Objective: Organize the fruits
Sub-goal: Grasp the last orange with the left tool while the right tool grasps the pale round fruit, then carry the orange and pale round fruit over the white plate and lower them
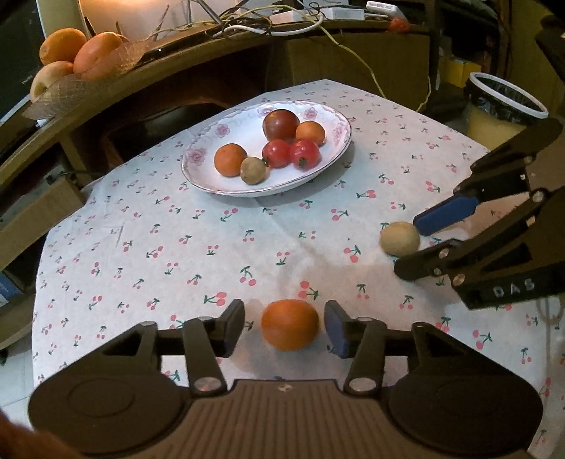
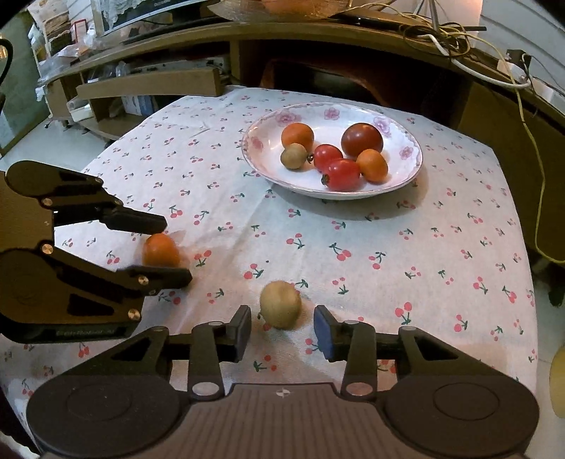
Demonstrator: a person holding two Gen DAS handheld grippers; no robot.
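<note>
A small orange fruit lies on the cherry-print tablecloth between the fingers of my left gripper. The gripper is open, with a gap on each side of the fruit. A pale tan round fruit lies between the fingers of my right gripper, also open and clear of it. Farther back stands a flowered white plate holding several fruits: red tomatoes, orange ones, a dark red one and a brownish one.
Behind the table runs a wooden shelf with a net-wrapped pile of large oranges and loose cables. A bin with a white rim stands off the table's far right corner. The tablecloth drops away at the table's edges.
</note>
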